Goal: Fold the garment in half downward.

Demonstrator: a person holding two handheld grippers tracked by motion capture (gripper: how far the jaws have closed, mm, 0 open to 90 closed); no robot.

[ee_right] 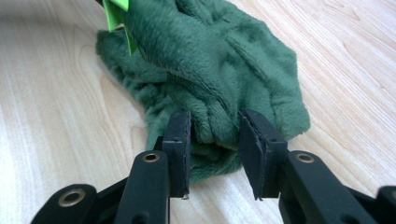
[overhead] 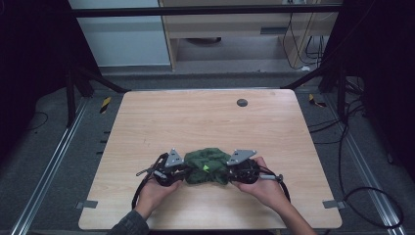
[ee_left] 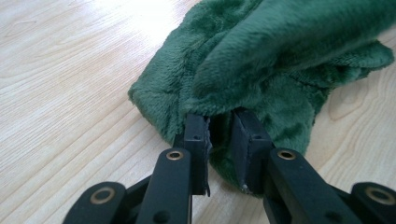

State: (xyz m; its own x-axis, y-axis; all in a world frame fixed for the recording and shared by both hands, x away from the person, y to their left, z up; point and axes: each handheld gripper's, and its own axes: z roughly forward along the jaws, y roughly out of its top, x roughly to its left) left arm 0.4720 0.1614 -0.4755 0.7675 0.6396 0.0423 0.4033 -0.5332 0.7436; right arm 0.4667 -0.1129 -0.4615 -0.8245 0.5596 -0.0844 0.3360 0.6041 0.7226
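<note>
The fuzzy green cloth sits bunched up on the wooden table near the front edge, w/ the left gripper pinching one end & the right gripper squeezing the other end.

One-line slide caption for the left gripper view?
Left tool pinches a fold of green fleece cloth on the wooden table.

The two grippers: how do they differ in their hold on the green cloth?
The left gripper has its jaws close together, pinching a thin fold of the green cloth. The right gripper has its jaws wider apart, around a thicker bunch near the cloth's bright green tag. Both meet the cloth low over the table, from opposite sides.
</note>
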